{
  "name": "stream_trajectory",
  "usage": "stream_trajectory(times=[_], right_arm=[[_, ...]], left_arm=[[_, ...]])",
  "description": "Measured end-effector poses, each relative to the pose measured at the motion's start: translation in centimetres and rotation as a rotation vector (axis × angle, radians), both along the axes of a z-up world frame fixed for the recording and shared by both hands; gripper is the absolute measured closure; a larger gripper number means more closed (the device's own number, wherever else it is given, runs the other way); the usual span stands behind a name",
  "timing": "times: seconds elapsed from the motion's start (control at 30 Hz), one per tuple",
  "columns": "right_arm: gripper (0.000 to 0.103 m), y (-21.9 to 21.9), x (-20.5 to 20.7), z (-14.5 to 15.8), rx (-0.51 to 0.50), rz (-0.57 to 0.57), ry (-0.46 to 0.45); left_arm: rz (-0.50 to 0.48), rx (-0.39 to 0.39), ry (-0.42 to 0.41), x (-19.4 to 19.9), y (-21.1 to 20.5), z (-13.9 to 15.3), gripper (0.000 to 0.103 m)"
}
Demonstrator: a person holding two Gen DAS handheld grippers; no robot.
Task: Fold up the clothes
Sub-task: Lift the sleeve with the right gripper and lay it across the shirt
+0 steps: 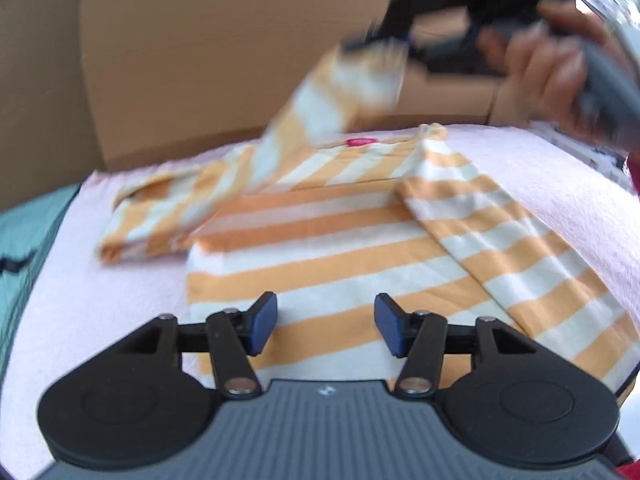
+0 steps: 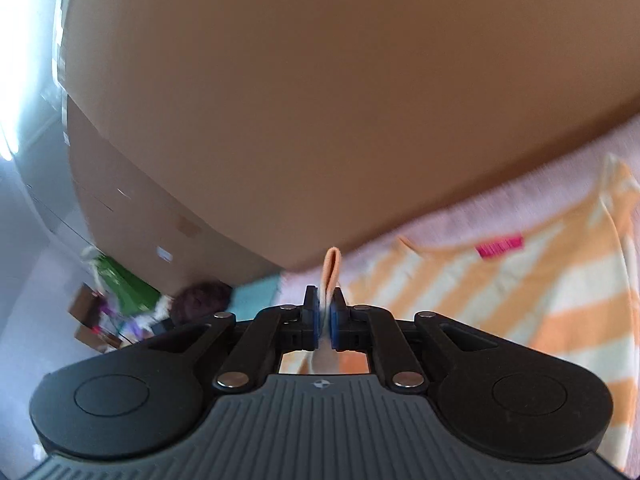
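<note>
An orange-striped shirt lies on a pink blanket; right tongs clench its lifted sleeve, seemingly mid-fold, needing laying across the body; left tongs hang released.

Left tool: jaws wide apart, blue pads clear of each other, nothing between them, sits low centre of the left wrist frame, pointing forward and level. Right tool: jaws closed tight, a thin fold of striped fabric pinched between the pads, held raised. In the left wrist view the right tool shows blurred at upper right, tilted down to the left, with the person's hand wrapped round its grey handle
</note>
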State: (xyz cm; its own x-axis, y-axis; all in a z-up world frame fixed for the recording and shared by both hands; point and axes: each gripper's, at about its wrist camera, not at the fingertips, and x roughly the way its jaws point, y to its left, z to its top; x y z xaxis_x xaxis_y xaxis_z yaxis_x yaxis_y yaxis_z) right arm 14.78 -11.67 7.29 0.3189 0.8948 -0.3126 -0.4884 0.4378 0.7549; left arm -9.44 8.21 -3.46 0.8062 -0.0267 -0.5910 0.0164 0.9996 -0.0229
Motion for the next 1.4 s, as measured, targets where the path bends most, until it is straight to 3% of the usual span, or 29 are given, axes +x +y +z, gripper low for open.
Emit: stream_trajectory(times=[0.2,0.27,0.37,0.57,0.67,0.8,1.0,1.23,1.4], right_arm=[[0.097,-0.5,2.4,9.8,0.110,-0.038,-0.188],[0.097,-0.4,2.2,11.7,0.014,-0.098,-0.253],[0.097,-1.4,2.7,12.2,0.042,-0.097,-0.250],[0.097,-3.9,3.9,10.4,0.032,-0.172,-0.217],[0.097,-6.1,5.0,8.8,0.077,-0.201,-0.177],[0.097,-9.0,6.2,6.1,0.125,-0.246,-0.121],[0.097,-12.9,7.3,1.8,0.181,-0.304,-0.052],[0.097,-16.6,7.7,-2.0,0.265,-0.367,-0.010],[0.097,-18.5,7.6,-4.5,0.280,-0.394,-0.004]], left_arm=[[0.118,-0.160,0.010,4.7,2.9,1.0,0.047],[0.134,-0.212,0.023,7.3,3.0,0.9,0.047],[0.160,-0.255,0.038,9.8,3.0,0.4,0.046],[0.204,-0.220,0.006,10.5,2.6,0.2,0.044],[0.211,-0.247,-0.012,9.9,3.4,0.4,0.042],[0.243,-0.223,-0.023,9.2,3.9,0.4,0.038],[0.177,-0.161,-0.018,9.0,2.3,0.3,0.020],[0.120,-0.039,-0.011,9.3,-0.7,0.4,0.019],[0.159,-0.046,0.005,9.9,-0.5,0.2,0.014]])
